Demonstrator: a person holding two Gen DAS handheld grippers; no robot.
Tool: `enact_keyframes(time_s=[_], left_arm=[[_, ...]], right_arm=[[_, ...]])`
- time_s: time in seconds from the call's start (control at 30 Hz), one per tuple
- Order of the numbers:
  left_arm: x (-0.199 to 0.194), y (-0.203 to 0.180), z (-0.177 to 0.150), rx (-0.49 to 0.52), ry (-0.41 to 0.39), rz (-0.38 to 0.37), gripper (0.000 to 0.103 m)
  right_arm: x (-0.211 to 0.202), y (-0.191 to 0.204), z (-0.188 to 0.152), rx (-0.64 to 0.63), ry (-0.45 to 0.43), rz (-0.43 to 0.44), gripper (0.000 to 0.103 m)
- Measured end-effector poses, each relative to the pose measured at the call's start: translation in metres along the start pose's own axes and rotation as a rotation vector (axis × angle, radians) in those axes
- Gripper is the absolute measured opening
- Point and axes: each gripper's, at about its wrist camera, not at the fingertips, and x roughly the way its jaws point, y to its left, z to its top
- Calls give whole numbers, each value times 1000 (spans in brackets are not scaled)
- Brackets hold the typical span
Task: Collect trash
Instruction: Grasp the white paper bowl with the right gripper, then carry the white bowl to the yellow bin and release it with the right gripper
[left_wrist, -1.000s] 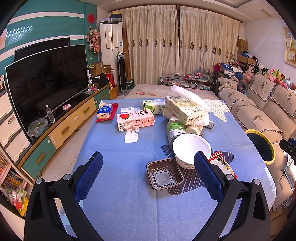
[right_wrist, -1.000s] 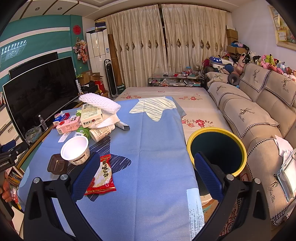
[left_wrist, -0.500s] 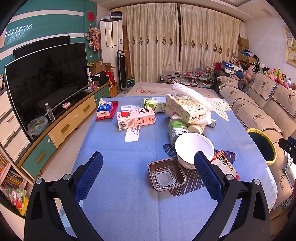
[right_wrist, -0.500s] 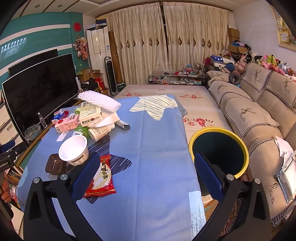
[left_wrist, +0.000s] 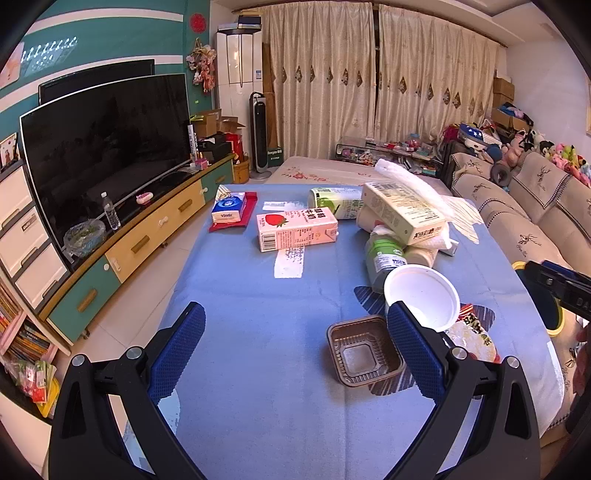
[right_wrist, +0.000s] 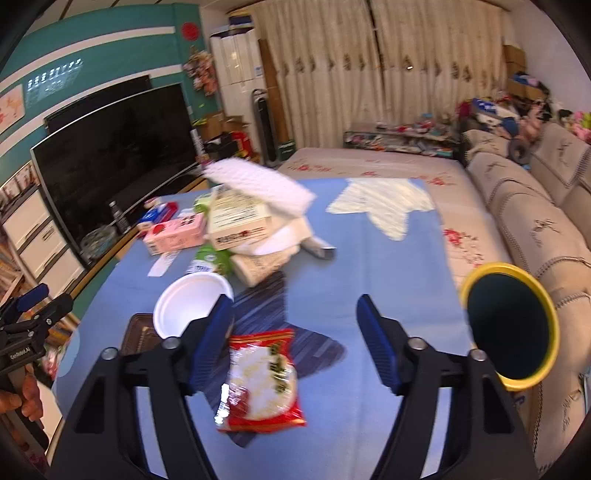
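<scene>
right tongs (right_wrist: 295, 325) | closing, part-open over snack packet (right_wrist: 262, 384), seemingly untouched | left tongs (left_wrist: 295, 343) | wide apart, empty

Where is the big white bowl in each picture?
Left wrist view: the white bowl sits right of centre, just behind the right blue finger, beside the brown tray.
Right wrist view: the bowl is left of centre, touching the left finger's tip.
Shared landmark: the pink carton behind it.

Matt blue cloth tablecloth (left_wrist: 258, 332), glossy plastic snack packet (right_wrist: 262, 376) (crinkled), paper cartons (left_wrist: 295, 229)
</scene>
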Motion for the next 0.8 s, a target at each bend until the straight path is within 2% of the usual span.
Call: enact_keyframes(time_s=[0.17, 0.4, 0.5, 0.53, 0.57, 0.67, 0.8], left_arm=[[11, 7, -1, -9, 16, 5, 97], [20, 11, -1, -9, 21, 6, 97], [23, 12, 1, -10, 18, 2, 97], [24, 12, 2, -10, 17, 0, 97], [23, 12, 2, -10, 17, -1, 97], [23, 10, 1, -9, 10, -19, 97], [27, 9, 2, -6, 19, -25, 97]], right_arm=[[46, 28, 7, -37, 80, 70, 41], [96, 42, 5, -45, 193, 72, 40], [104, 49, 2, -50, 223, 84, 35], [106, 50, 0, -49, 233, 90, 26], [110, 51, -1, -44, 242, 99, 13], [112, 49, -2, -20, 254, 132, 8], [90, 47, 2, -2, 203, 156, 7]])
